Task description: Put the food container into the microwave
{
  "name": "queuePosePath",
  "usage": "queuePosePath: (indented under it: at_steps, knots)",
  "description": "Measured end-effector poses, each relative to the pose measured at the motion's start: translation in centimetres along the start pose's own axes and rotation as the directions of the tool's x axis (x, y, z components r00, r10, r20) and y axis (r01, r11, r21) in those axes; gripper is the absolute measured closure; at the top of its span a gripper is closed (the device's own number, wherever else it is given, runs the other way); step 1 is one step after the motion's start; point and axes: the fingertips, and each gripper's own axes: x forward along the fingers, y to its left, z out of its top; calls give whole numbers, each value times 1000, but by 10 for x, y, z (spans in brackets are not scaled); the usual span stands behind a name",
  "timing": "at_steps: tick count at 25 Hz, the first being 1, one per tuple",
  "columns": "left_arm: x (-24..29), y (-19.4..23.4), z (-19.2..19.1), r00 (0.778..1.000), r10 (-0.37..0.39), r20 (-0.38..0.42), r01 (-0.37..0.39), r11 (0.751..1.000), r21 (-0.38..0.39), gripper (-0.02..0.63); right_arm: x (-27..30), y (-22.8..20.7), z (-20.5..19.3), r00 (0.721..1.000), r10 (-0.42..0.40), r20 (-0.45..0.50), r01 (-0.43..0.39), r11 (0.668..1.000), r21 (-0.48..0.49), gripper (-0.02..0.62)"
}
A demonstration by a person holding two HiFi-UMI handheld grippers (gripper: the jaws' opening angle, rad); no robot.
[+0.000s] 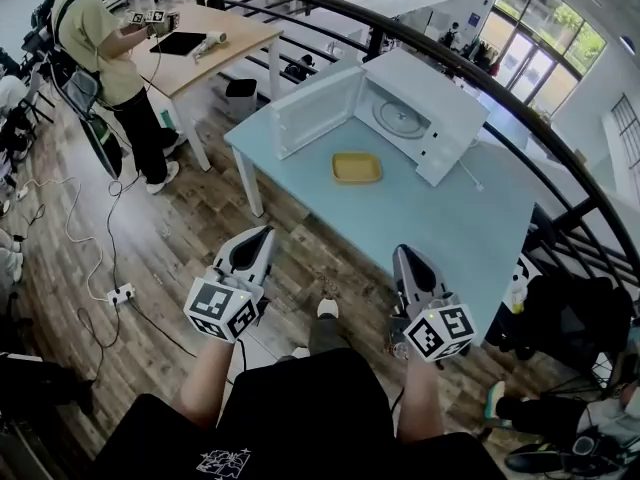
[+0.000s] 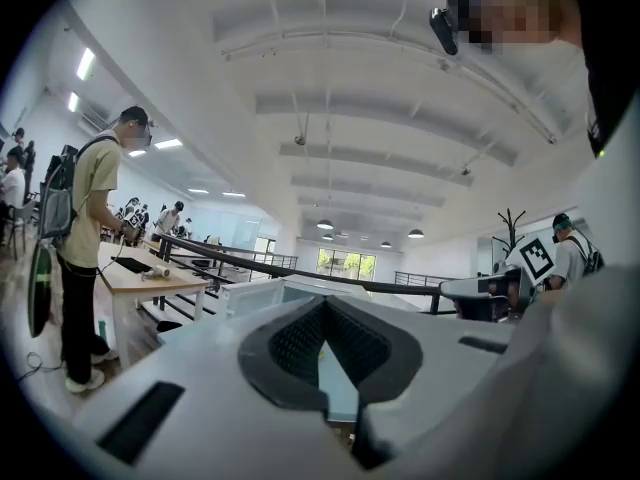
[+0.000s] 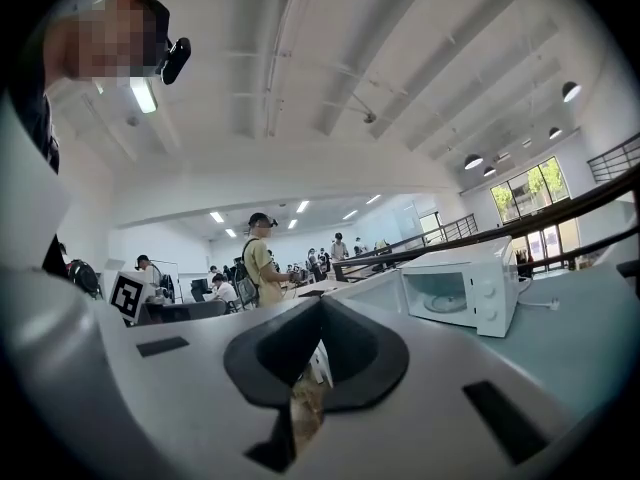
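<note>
A white microwave [image 1: 430, 118] stands at the far side of the light blue table [image 1: 440, 228], its door [image 1: 315, 113] swung open to the left and the glass turntable showing inside. A shallow yellow food container [image 1: 356, 168] lies on the table just in front of the open cavity. My left gripper [image 1: 262, 234] and right gripper [image 1: 404, 255] are held close to my body, short of the table's near edge and well away from the container. Both are shut with nothing in them. The right gripper view shows the microwave [image 3: 460, 288] ahead to the right.
A person [image 1: 110, 58] stands at a wooden table [image 1: 215, 43] at the back left. A black curved railing [image 1: 480, 78] runs behind the microwave. A power strip with cables [image 1: 120, 293] lies on the wooden floor at left. Dark bags [image 1: 570, 318] sit at right.
</note>
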Motion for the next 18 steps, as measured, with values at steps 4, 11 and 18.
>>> queuePosePath:
  at_steps: [4, 11, 18]
  knots:
    - [13, 4, -8, 1000, 4, -24, -4, 1000, 8, 600, 15, -9, -8, 1000, 15, -11, -15, 1000, 16, 589]
    - [57, 20, -9, 999, 28, -16, -29, 1000, -13, 600, 48, -44, -8, 999, 31, -17, -31, 999, 27, 589]
    - [126, 36, -4, 999, 27, -31, -27, 1000, 5, 600, 99, -102, -8, 999, 36, -28, -34, 997, 73, 589]
